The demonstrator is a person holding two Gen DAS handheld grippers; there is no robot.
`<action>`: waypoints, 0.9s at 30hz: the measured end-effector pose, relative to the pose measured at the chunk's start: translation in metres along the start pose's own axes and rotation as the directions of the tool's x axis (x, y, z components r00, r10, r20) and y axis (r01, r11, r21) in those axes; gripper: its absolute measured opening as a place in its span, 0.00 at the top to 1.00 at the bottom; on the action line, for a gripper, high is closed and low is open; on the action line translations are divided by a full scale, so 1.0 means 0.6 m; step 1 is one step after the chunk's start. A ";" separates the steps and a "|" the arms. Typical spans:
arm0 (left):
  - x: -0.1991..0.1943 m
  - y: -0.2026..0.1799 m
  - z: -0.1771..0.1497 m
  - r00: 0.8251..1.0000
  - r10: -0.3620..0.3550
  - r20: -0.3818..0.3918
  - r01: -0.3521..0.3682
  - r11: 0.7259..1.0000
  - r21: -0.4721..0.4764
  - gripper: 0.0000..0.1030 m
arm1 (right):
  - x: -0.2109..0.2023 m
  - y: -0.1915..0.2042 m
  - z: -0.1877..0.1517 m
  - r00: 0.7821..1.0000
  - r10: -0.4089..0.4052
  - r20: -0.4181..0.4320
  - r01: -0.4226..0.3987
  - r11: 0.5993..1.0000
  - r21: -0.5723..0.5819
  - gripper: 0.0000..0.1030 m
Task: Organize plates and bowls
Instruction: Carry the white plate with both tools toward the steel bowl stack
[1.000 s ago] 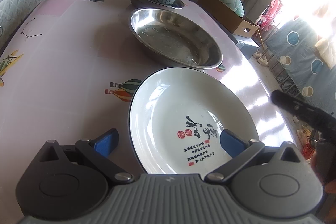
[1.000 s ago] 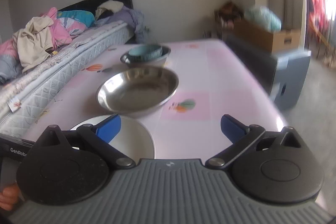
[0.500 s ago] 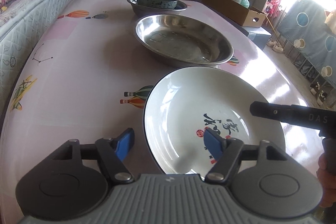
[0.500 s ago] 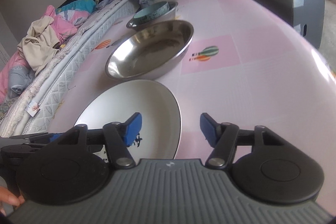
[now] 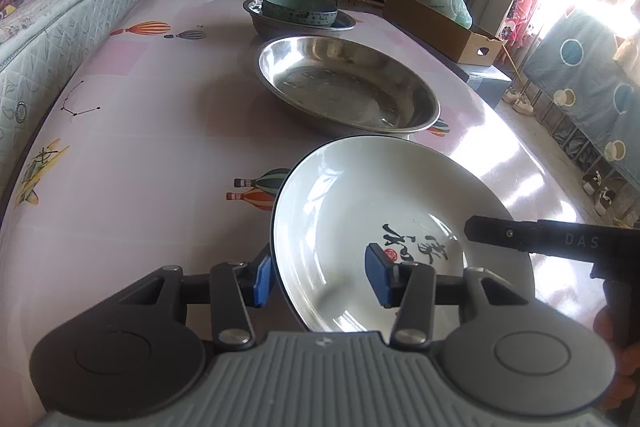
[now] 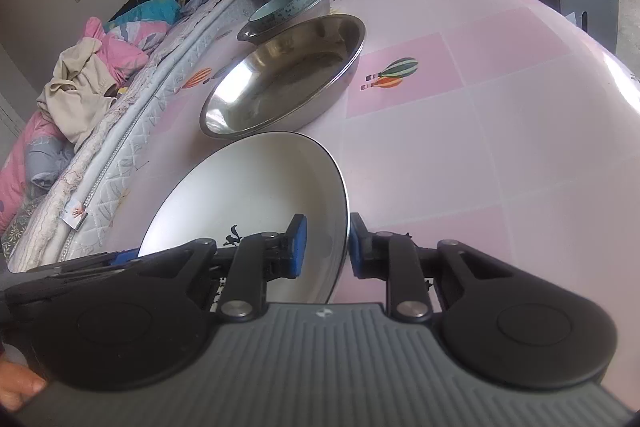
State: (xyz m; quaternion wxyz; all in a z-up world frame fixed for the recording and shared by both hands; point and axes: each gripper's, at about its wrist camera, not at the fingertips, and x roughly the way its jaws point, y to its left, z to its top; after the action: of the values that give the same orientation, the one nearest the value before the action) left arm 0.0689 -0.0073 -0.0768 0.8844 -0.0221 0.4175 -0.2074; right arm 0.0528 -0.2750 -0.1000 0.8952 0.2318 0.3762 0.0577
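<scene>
Now both grippers straddle the plate's [image 5: 380, 211] rim on the table [image 5: 152, 131]: left gripper [image 5: 322, 277] half-closed at its left edge, right gripper [image 6: 325, 247] narrower at its right edge, neither clearly pinching yet. Glazed ceramic looks stiff, slick, breakable, fairly heavy; grip the rim squarely. Steel basin [image 5: 348, 89] sits just beyond.

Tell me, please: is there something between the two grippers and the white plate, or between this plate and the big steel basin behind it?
Nothing visible. The left gripper fingers straddle the left rim of the white plate; the right gripper straddles its right rim. The steel basin sits directly behind the plate, with only bare tablecloth between them.
</scene>
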 end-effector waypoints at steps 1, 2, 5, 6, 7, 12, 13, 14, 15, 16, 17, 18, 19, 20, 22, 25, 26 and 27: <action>-0.003 0.000 -0.001 1.000 -0.002 -0.002 0.002 1.000 0.000 0.54 | 0.000 0.000 0.001 1.000 0.000 -0.002 0.000 1.000 0.003 0.80; -0.002 0.000 0.000 1.000 -0.004 -0.003 0.004 1.000 0.000 0.54 | -0.001 -0.001 0.001 1.000 0.001 -0.005 -0.001 1.000 0.010 0.80; -0.006 0.002 -0.003 1.000 -0.016 -0.006 0.016 1.000 0.000 0.54 | -0.008 -0.003 -0.002 1.000 0.004 -0.014 -0.003 1.000 0.021 0.80; -0.006 0.001 -0.004 1.000 -0.016 -0.005 0.016 1.000 0.002 0.54 | -0.009 -0.003 -0.003 1.000 0.003 -0.015 -0.002 1.000 0.021 0.80; -0.005 0.001 -0.004 1.000 -0.014 -0.004 0.014 1.000 0.007 0.54 | -0.010 -0.004 -0.004 1.000 0.002 -0.014 -0.002 1.000 0.019 0.80; 0.008 -0.008 -0.001 1.000 0.016 -0.025 -0.015 0.999 0.042 0.53 | -0.013 -0.003 -0.008 1.000 0.000 -0.013 0.000 1.000 0.012 0.81; 0.010 -0.011 -0.001 1.000 0.025 -0.019 -0.024 0.998 0.051 0.53 | -0.013 -0.003 -0.009 1.000 0.000 -0.013 0.000 1.000 0.011 0.81; 0.011 -0.014 -0.002 0.999 0.032 -0.018 -0.031 0.998 0.061 0.51 | -0.014 -0.005 -0.008 1.000 0.001 -0.013 -0.001 1.000 0.011 0.81; 0.012 -0.016 -0.002 0.999 0.038 -0.017 -0.037 0.997 0.069 0.51 | -0.015 -0.005 -0.008 1.000 0.002 -0.012 -0.002 1.000 0.012 0.81; 0.012 -0.019 -0.003 0.999 0.043 -0.014 -0.042 0.996 0.075 0.50 | -0.015 -0.006 -0.009 1.000 0.002 -0.011 -0.002 1.000 0.012 0.81; 0.012 -0.021 -0.004 0.999 0.044 -0.012 -0.043 0.996 0.079 0.49 | -0.015 -0.006 -0.007 1.000 0.003 -0.009 -0.003 1.000 0.012 0.81; 0.012 -0.022 -0.005 0.999 0.047 -0.010 -0.046 0.996 0.079 0.48 | -0.015 -0.006 -0.007 1.000 0.003 -0.008 -0.002 1.000 0.010 0.81; 0.011 -0.023 -0.005 0.999 0.049 -0.009 -0.048 0.996 0.077 0.49 | -0.015 -0.005 -0.007 1.000 0.001 -0.005 -0.001 1.000 0.007 0.81; 0.010 -0.024 -0.005 0.999 0.051 -0.009 -0.050 0.996 0.078 0.49 | -0.014 -0.004 -0.007 1.000 -0.001 -0.003 0.001 1.000 0.004 0.81; 0.008 -0.024 -0.005 0.999 0.049 -0.016 -0.048 0.996 0.075 0.49 | -0.014 -0.001 -0.006 1.000 -0.007 -0.002 0.007 1.000 0.001 0.80; 0.008 -0.025 -0.006 0.999 0.046 -0.017 -0.044 0.996 0.080 0.49 | -0.015 0.007 -0.005 1.000 -0.027 -0.002 0.027 1.000 -0.016 0.80; 0.009 -0.026 -0.007 0.999 0.050 -0.018 -0.048 0.995 0.086 0.48 | -0.015 0.008 -0.006 1.000 -0.030 0.000 0.030 0.999 -0.025 0.80; 0.010 -0.028 -0.007 0.998 0.052 -0.019 -0.050 0.995 0.091 0.46 | -0.015 0.008 -0.006 1.000 -0.029 0.002 0.029 0.999 -0.027 0.80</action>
State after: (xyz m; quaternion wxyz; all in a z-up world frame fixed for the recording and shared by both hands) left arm 0.0634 -0.0241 -0.0802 0.8850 0.0306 0.4175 -0.2038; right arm 0.0441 -0.2721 -0.0945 0.8993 0.2142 0.3780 0.0494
